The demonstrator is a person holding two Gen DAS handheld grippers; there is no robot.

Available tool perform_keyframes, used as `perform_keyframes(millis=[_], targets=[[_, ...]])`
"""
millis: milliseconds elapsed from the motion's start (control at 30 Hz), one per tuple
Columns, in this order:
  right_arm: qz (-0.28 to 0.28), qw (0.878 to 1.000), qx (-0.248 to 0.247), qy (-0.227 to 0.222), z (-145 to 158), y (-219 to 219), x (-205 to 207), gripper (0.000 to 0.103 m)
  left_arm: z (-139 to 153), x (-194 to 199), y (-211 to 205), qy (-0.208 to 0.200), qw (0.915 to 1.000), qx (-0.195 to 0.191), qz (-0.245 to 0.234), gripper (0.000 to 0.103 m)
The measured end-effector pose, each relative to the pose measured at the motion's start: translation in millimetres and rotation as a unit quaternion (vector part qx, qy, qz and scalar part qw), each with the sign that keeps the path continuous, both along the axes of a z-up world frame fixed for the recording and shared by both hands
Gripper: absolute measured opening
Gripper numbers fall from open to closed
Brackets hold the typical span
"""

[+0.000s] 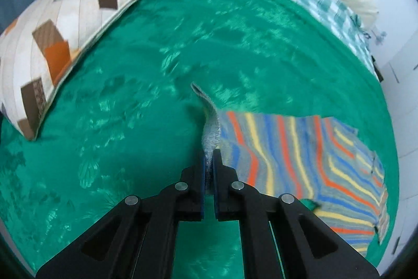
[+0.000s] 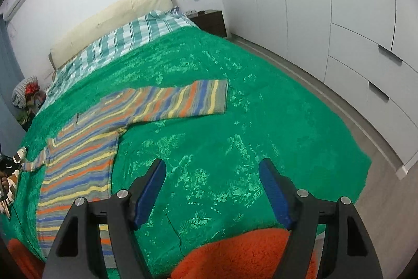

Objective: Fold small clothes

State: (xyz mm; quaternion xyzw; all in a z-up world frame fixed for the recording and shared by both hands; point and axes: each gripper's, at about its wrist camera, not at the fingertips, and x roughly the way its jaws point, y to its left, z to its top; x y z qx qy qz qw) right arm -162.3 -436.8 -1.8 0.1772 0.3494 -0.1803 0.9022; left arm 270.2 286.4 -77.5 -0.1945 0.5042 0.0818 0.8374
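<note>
- striped knit sweater (image 2: 86,148) spread flat on the green bedspread (image 2: 209,122), one sleeve (image 2: 193,98) stretched out straight toward the wardrobe side, body running down toward the near edge of the bed.
- left tool (image 1: 209,156) clenched on the cuff of the other sleeve (image 1: 211,127), grey ribbed fabric pinched between the pads and trailing ahead of the tips.
- right tool (image 2: 213,190) released, jaws standing wide apart over bare bedspread beside the sweater's body, nothing between them.
- judged early in the fold: sleeve only just gripped, no fold laid yet; both sleeves and the body left to bring in.
- bedspread glossy, with a leafy pattern, mildly rippled; likely soft underfoot for the cloth, so sliding may drag wrinkles.
- patchwork pillow (image 1: 52,43) lying well apart from the sweater; checked blanket (image 2: 117,43) across the head end, cream headboard (image 2: 109,17) behind it.
- orange fluffy fabric (image 2: 248,252) at the near edge under the right tool.
- white wardrobe doors (image 2: 339,17) along one wall, grey floor between them and the bed.
</note>
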Motion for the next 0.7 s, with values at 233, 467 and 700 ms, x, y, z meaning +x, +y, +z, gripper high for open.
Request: perform_keyframes(millis=[233,467,700], targets=[[0.01,1.0,-0.01,0.017,-3.7,5.9,6.7,0.073,-24.3,-37.9,3.9,0.031,0.9974,-0.036,0.054,0.002],[0.016,0.999,-0.009,0.029,-6.8,6.6,11.5,0.073,-44.8,-52.8,8.4,0.047,0.9952,-0.041,0.076,0.002],[0.007,1.0,-0.014,0.024,-5.5,6.7,8.4,0.073,-45.0,-54.8,-0.1,0.061,0.9969,-0.005,0.049,0.014]])
